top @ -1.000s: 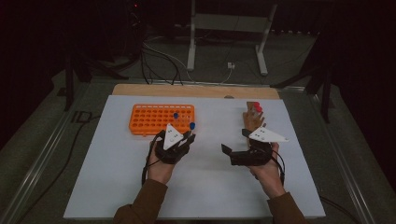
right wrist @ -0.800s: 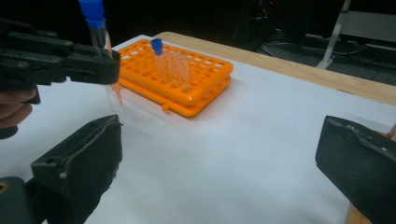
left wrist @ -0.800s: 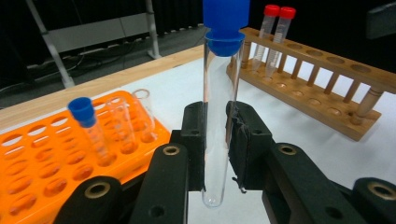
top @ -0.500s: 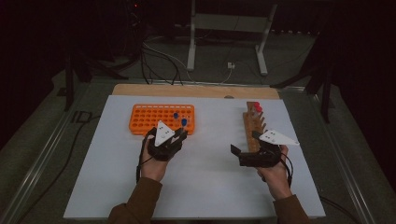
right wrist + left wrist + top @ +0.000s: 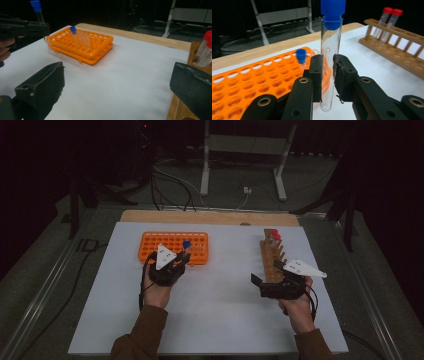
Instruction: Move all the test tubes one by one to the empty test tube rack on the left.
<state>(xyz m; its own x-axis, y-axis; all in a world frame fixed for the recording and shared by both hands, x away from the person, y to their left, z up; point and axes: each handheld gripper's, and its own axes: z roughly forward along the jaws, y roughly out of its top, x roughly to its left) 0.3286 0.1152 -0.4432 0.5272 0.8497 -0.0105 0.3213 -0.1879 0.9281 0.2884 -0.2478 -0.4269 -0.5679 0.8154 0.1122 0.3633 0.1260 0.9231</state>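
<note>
Left gripper (image 5: 327, 75) is pinching an upright blue-capped tube (image 5: 330, 50), frame centre | orange rack (image 5: 257, 80) lower left | right gripper (image 5: 115, 87) is idling, jaws spread | advice: keep tube vertical, align over a hole before lowering.

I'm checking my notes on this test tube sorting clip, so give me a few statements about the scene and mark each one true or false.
1. The left gripper is shut on a clear glass test tube with a blue cap. True.
2. The right gripper holds a red-capped tube. False: its jaws stand wide open with nothing between them.
3. One blue-capped tube stands in the orange plastic rack. True.
4. The brown wooden rack has no tubes in it. False: two red-capped tubes stand at its far end.
5. The held tube hangs cap down. False: its cap is on top and its rounded bottom points down.
</note>
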